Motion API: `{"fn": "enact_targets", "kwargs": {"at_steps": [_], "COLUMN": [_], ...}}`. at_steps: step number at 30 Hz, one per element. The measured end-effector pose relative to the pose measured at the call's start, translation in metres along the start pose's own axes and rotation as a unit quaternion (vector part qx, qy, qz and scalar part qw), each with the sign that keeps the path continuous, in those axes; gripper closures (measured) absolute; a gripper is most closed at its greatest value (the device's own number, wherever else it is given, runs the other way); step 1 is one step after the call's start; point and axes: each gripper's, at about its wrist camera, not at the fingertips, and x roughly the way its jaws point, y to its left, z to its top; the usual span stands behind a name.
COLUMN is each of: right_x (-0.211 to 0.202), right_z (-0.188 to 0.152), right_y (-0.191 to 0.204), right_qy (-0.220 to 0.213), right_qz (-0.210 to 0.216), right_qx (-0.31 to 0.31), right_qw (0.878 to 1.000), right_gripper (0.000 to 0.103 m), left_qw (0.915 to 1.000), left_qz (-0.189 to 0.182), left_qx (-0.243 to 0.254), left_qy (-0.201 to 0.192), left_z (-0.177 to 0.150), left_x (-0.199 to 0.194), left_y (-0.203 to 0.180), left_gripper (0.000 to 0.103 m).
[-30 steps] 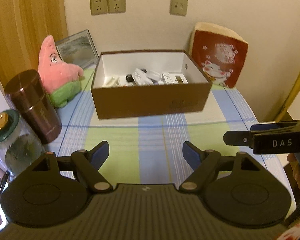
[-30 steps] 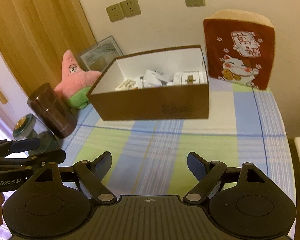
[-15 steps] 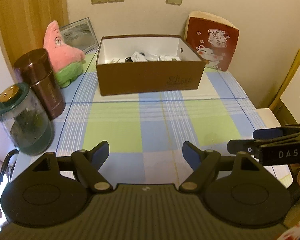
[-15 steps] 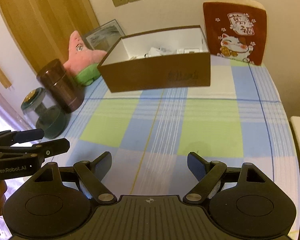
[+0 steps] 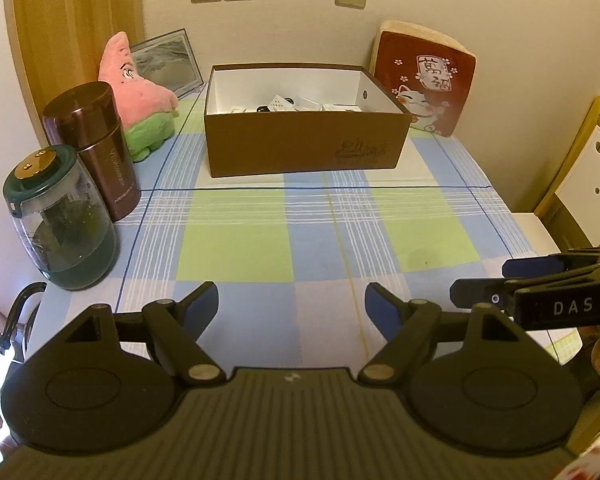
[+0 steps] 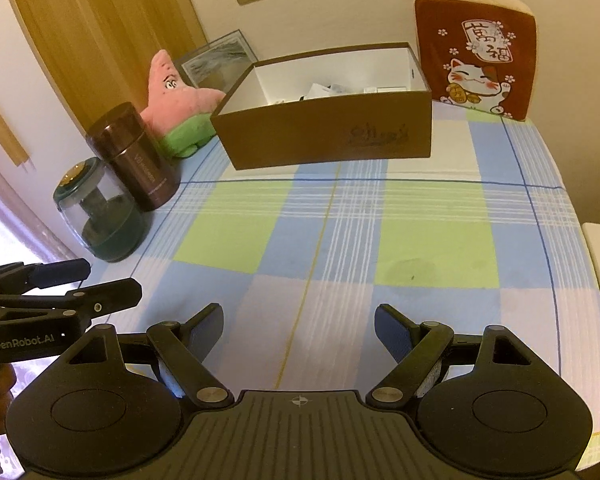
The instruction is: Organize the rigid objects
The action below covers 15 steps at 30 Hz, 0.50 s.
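Note:
A brown cardboard box [image 5: 304, 148] with a white inside stands at the far middle of the table; it also shows in the right wrist view [image 6: 328, 136]. Several small white and dark items [image 5: 284, 104] lie in it, partly hidden by its front wall. My left gripper [image 5: 292, 304] is open and empty over the table's near edge. My right gripper [image 6: 299, 322] is open and empty, level with the left one. Each gripper shows from the side in the other's view: the right one [image 5: 484, 280] and the left one [image 6: 108, 284].
At the left stand a glass jar with a green lid [image 5: 58, 216], a brown flask [image 5: 96, 148], a pink starfish plush [image 5: 136, 96] and a picture frame [image 5: 168, 60]. A red cat cushion [image 5: 424, 80] leans on the wall. A chair [image 5: 584, 176] stands right of the checked tablecloth [image 5: 300, 232].
Both grippers have pulled back from the box toward the near edge of the table. The box now looks farther off. Both stay open and empty.

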Motion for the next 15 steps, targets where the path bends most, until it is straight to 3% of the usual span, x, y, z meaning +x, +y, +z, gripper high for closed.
{"fn": "enact_targets", "kwargs": {"at_steps": [15], "right_x": [0.0044], "right_z": [-0.0021], "right_y": [0.0069], "right_qy": [0.004], "right_qz": [0.0], "right_qx": [-0.005], "right_qw": [1.0], "right_gripper": [0.023], "left_qw": [1.0], "left_qz": [-0.004], "left_qx": [-0.001], "left_qy": [0.001], "left_z": [-0.0035], "left_x": [-0.0014], "left_y": [0.0034], "left_gripper": [0.025]}}
